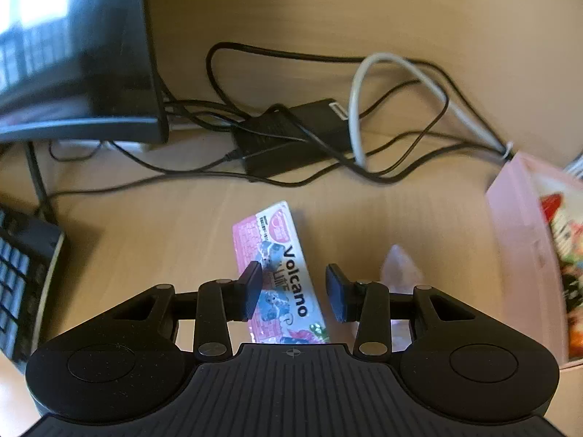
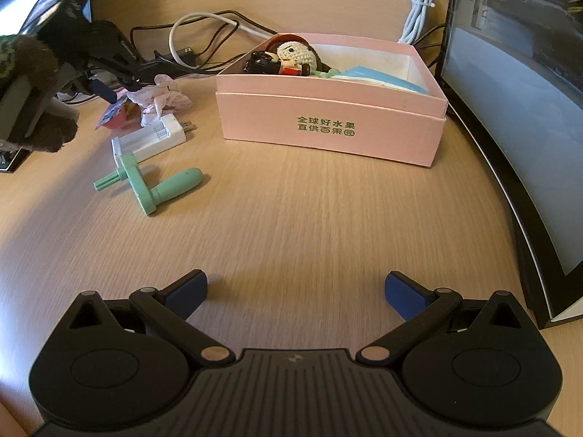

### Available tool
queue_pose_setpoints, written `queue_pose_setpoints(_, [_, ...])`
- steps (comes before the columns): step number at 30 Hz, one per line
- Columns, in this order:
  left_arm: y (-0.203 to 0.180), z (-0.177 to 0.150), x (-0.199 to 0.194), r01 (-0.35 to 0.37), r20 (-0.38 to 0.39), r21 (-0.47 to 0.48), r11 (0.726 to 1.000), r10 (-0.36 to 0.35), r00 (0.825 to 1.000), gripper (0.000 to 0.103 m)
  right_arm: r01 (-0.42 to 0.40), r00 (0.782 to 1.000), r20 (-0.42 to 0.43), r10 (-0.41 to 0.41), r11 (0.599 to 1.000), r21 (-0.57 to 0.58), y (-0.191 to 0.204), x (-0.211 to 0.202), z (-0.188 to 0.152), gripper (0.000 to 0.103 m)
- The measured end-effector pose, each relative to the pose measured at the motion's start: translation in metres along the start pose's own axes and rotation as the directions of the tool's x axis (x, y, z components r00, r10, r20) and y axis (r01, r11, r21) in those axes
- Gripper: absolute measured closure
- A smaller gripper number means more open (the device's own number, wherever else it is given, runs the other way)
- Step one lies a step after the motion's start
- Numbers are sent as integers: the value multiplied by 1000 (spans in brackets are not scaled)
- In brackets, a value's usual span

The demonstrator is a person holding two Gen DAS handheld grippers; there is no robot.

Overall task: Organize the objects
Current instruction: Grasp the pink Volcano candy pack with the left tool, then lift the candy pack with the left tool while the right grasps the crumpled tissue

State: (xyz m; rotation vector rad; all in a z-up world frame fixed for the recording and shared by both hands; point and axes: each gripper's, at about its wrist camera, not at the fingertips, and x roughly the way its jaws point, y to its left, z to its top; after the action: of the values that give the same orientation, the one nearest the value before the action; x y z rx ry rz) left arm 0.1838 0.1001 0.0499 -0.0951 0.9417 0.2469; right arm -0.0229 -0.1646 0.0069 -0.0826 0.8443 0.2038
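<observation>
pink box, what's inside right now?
In the pink box: a crocheted doll, a small black item beside it, and a blue-and-white packet. The front wall covers the floor and whatever lies lower.

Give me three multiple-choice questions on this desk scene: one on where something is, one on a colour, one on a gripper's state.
1. Where is the crocheted doll?
A. in the pink box
B. on the bare desk
C. on the keyboard

2. What colour is the crank handle?
A. red
B. mint green
C. black

3. How is the right gripper?
A. shut on the charger
B. shut on nothing
C. open, empty

Answers: 1 A, the doll lies inside the box walls; 2 B, it is pale green; 3 C, its fingers stand apart over bare desk.
</observation>
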Motion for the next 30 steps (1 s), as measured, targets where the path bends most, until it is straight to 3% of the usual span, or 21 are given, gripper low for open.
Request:
queue_pose_setpoints(3, [12, -8, 5, 6, -51, -21, 1000, -7, 999, 61, -1, 1000, 1, 1, 1000, -2, 0, 0, -1, 0])
queue_pose_setpoints(9, [42, -31, 3, 105, -2, 2, 995, -105, 995, 60, -2, 1000, 4, 2, 1000, -2, 0, 0, -1, 0])
queue_pose_setpoints(13, [55, -35, -3, 132, 14, -18, 991, -132, 991, 70, -12, 1000, -11, 12, 1000, -14, 0, 1, 2, 0])
queue_pose_setpoints(15, [65, -41, -11, 187, 15, -24, 982, -187, 982, 75, -37, 999, -29, 37, 999, -27, 0, 1, 7, 0])
queue_pose_setpoints(17, [83, -56, -23, 238, 7, -47, 970, -237, 971, 77, -57, 998, 14, 57, 998, -24, 2, -5, 14, 0])
queue_pose_setpoints(24, [103, -128, -82, 326, -27, -58, 944, -327, 944, 77, -143, 964, 193, 184, 967, -209, 58, -11, 71, 1])
queue_pose_setpoints(27, [114, -150, -99, 346, -37, -88, 934, -350, 936, 77, -154, 954, 202, 222, 939, -307, 95, 7, 102, 12])
queue_pose_setpoints(30, [125, -165, -115, 351, -26, -98, 931, -355, 934, 77, -137, 963, 175, 203, 933, -331, 122, 45, 132, 17])
